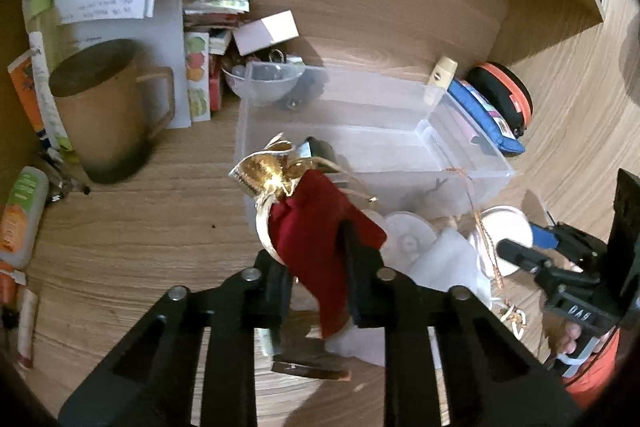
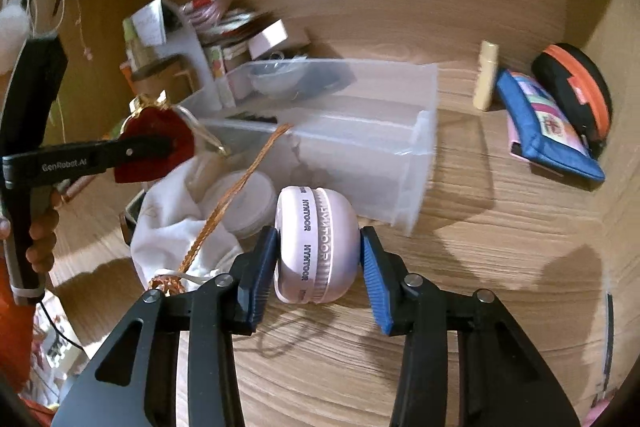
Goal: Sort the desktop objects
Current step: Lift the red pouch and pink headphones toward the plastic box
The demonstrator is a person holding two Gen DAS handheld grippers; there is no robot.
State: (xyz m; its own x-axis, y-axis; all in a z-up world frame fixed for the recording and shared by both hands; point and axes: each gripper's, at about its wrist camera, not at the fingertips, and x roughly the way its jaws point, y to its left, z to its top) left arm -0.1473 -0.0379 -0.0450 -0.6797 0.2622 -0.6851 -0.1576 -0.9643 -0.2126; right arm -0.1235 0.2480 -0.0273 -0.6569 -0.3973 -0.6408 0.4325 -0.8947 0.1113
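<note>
The left gripper has its fingers narrowed on a red pouch with a gold top, pinching the cloth near its lower half; the pouch hangs clear of the table, gold end up and away from the hand. The right gripper has its blue fingers either side of a pink case. The left pad presses the case's side, while the right pad looks to be just at the other side; whether it bears fully I cannot tell, though the case seems to be carried just above the table.

What matters for the next move is the clear bin. It lies straight ahead of both grippers, its long axis running across the view, open side up. In the left view the pouch is already at the bin's near-left corner, so only a short push forward and a release is needed. The case sits in front of the bin's near wall, toward its right end, a little further off. The left hand is therefore the nearer. A white cloth, a round lid and a gold cord lie between the two grippers, and the cord could snag.
</note>
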